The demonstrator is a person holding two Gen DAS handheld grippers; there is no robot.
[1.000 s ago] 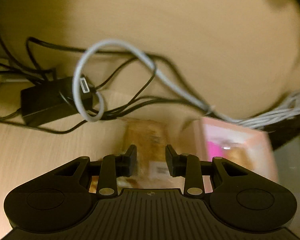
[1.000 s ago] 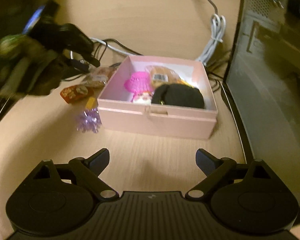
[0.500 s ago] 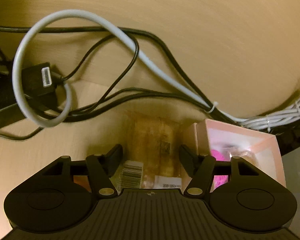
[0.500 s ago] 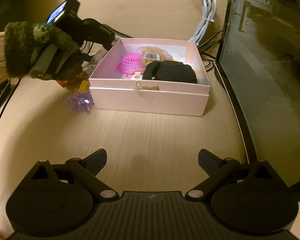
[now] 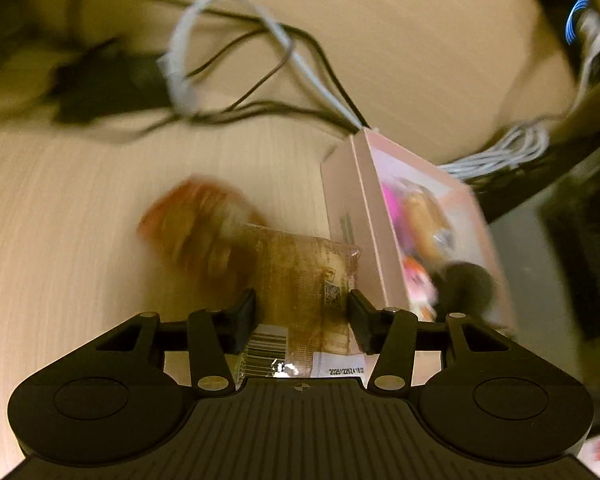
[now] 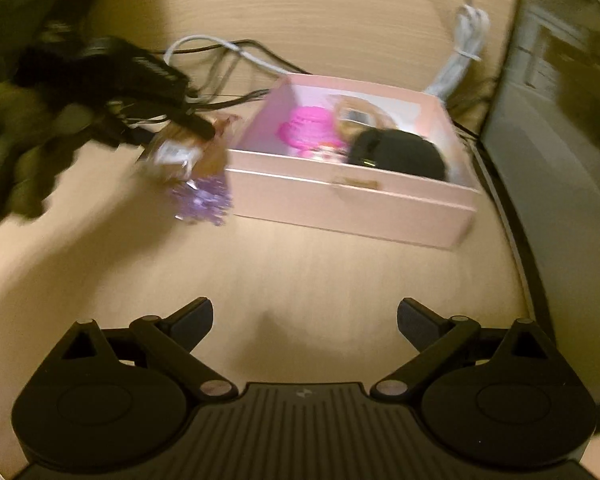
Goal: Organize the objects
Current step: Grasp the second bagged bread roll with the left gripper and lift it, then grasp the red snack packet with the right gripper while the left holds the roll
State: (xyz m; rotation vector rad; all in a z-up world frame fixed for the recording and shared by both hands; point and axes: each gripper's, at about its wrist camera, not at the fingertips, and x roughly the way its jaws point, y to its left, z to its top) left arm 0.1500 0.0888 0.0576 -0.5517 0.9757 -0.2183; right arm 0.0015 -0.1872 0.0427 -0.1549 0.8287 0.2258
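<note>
The clear-wrapped brown snack packet (image 5: pixel 300 280), bearing a barcode label at its near end, sits between the fingers of the left gripper (image 5: pixel 302 304), just beside the left outer wall of the pale pink square cardboard box (image 6: pixel 352 204). The jaws have just been closing, with the packet between them. In the right wrist view the packet (image 6: pixel 180 152) hangs from the left gripper (image 6: pixel 196 128) clear of the light wood-grain tabletop (image 6: pixel 300 272), so the grip is made. A gloved hand (image 6: pixel 20 148) carries that gripper; detail is lost to blur.

An orange snack wrapper (image 5: pixel 196 224) lies on the tabletop beyond the held packet, smeared by motion. A purple frilly ornament (image 6: pixel 204 200) rests against the box's front left corner. Inside the box lie a bright pink plastic item (image 6: pixel 308 128), a second wrapped snack (image 6: pixel 356 116) and a black rounded fabric item (image 6: pixel 400 152).

The right gripper (image 6: pixel 305 320) hovers over bare tabletop in front of the box, its fingers spread wide with nothing between them.

Black cables (image 5: pixel 260 112) and a grey cable (image 5: pixel 228 4) loop behind the box. A dark glass-sided case (image 6: pixel 560 160) stands to the right.
</note>
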